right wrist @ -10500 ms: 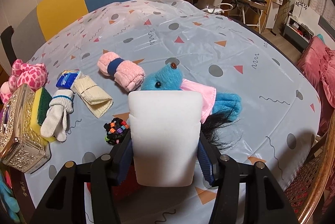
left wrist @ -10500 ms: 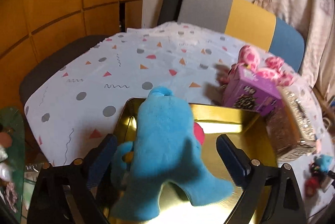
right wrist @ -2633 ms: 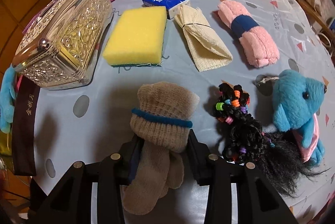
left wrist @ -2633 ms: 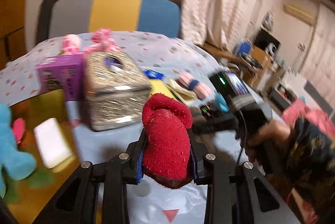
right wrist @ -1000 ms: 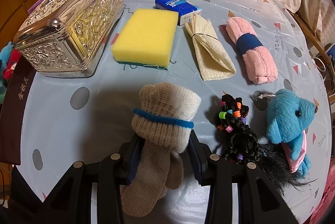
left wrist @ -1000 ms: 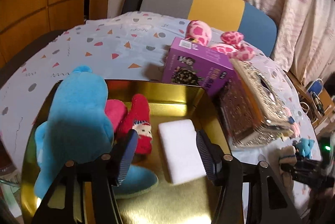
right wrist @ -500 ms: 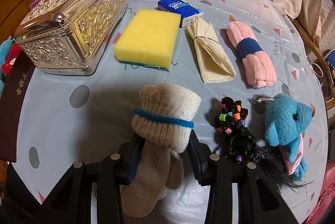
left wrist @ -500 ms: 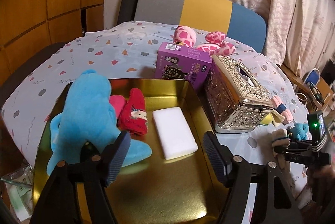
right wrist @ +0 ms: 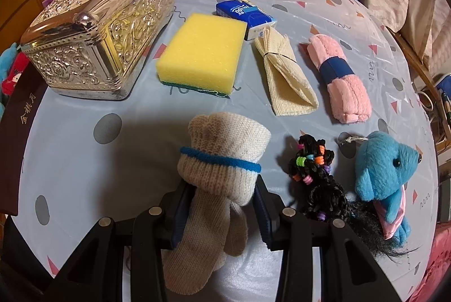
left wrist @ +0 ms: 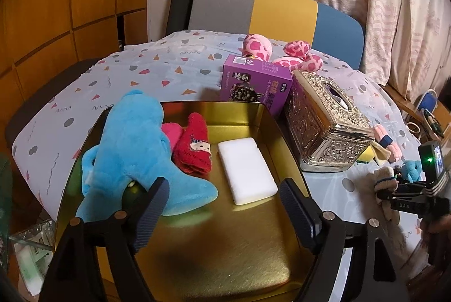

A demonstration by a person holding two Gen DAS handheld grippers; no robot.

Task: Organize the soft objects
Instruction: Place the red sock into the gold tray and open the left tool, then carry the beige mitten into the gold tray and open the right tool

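In the tray [left wrist: 284, 132] on the bench [right wrist: 84, 161], a sock [left wrist: 193, 148] lies between a plush toy [left wrist: 132, 144] on its left and a sponge block [left wrist: 245, 169] on its right, while a cardboard box [left wrist: 255, 83] stands behind the tray and a tissue box [left wrist: 324, 130] to its right.

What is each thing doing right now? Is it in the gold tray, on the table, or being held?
Left gripper: jaws opening, nothing between them.
Right gripper: jaws shut on the glove.
Big blue plush: lying in the gold tray.
Red sock: in the tray.
White sponge: flat in the tray.
Yellow sponge: on the table.
Pink towel: rolled, banded, on the table.
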